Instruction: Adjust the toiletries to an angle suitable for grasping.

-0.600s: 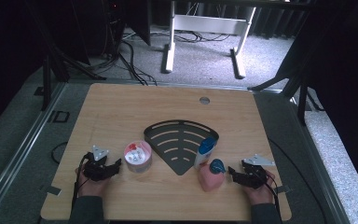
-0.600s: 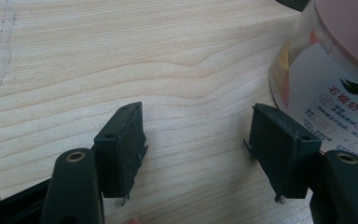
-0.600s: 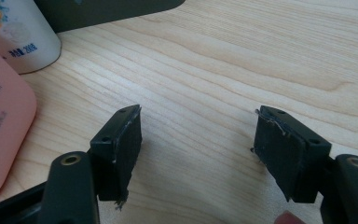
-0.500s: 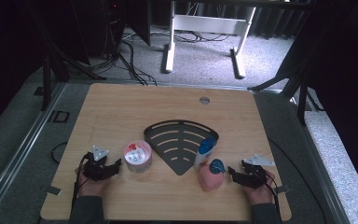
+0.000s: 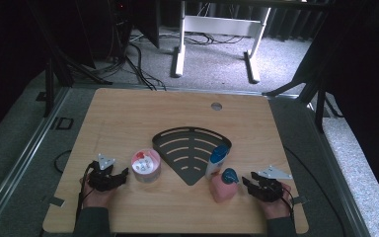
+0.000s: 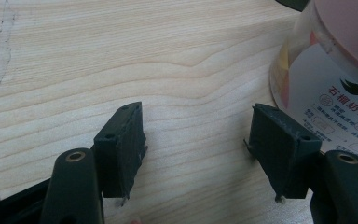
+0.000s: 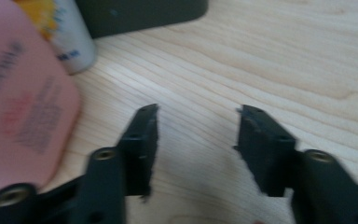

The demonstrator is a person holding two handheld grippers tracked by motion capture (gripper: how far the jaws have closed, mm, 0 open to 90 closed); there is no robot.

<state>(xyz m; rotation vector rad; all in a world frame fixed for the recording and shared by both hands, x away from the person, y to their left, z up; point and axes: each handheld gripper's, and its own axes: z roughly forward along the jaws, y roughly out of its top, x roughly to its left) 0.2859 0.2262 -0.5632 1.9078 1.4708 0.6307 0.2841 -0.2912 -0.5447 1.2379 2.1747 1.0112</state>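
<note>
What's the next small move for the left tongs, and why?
Probably ease the left tongs sideways toward the tub until it sits between the jaws. They stand open over bare table with nothing between them, and the tub lies just outside one jaw, untouched. The right tongs are likewise open beside the pink bottle.

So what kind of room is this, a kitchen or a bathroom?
Neither, probably: it looks like a lab or workshop. A bare wooden table stands on grey carpet, loose cables trail behind it, and metal stand legs rise nearby.
</note>
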